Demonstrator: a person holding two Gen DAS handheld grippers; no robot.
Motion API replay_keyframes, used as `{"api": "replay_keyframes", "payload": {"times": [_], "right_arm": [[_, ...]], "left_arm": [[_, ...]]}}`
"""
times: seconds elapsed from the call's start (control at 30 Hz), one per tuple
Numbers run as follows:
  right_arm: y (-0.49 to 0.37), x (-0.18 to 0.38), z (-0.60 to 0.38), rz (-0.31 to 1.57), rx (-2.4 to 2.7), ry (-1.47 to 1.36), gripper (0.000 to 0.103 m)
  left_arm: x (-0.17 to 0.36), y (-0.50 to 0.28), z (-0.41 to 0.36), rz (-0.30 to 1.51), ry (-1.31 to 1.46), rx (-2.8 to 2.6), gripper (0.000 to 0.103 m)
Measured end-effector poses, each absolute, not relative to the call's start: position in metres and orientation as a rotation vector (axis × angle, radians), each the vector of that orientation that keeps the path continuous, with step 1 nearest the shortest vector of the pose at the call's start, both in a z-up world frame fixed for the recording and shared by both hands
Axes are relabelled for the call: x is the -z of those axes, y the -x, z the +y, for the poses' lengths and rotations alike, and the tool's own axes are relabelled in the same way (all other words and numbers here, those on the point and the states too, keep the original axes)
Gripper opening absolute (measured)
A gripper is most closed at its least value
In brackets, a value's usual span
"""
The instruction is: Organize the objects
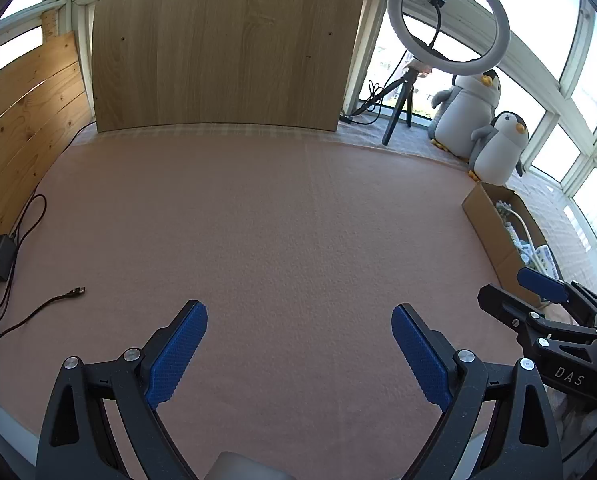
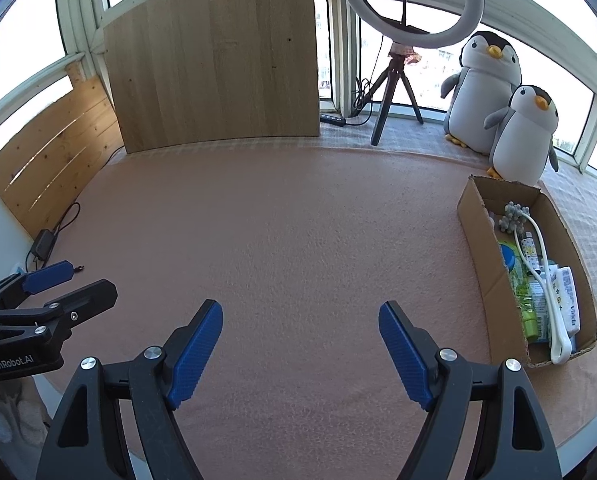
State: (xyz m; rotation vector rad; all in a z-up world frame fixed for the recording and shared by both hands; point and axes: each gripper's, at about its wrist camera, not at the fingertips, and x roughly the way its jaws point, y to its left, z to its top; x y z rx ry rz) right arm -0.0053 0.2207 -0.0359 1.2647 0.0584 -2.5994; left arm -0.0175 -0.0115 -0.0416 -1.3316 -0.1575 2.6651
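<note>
1. The left gripper [image 1: 299, 354] and right gripper [image 2: 300, 350] hover side by side over the bare pink felt mat [image 2: 290, 224]; both have jaws spread wide, grasping nothing
2. The brown cardboard box [image 2: 480, 240] sits at three o'clock, packed with bottles, packets and a white looped cord [image 2: 548, 280]
3. Nothing loose lies on the mat; the sorting looks finished, or nearly so
</note>
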Motion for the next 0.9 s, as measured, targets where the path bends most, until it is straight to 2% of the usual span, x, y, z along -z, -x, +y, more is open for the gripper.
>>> {"api": "replay_keyframes", "payload": {"times": [0.9], "right_arm": [[0.017,0.046,0.220,0.083,2.588,-1.320,0.077]], "left_arm": [[0.051,0.033,-0.009,-0.123,1.341,-2.660,0.100]]}}
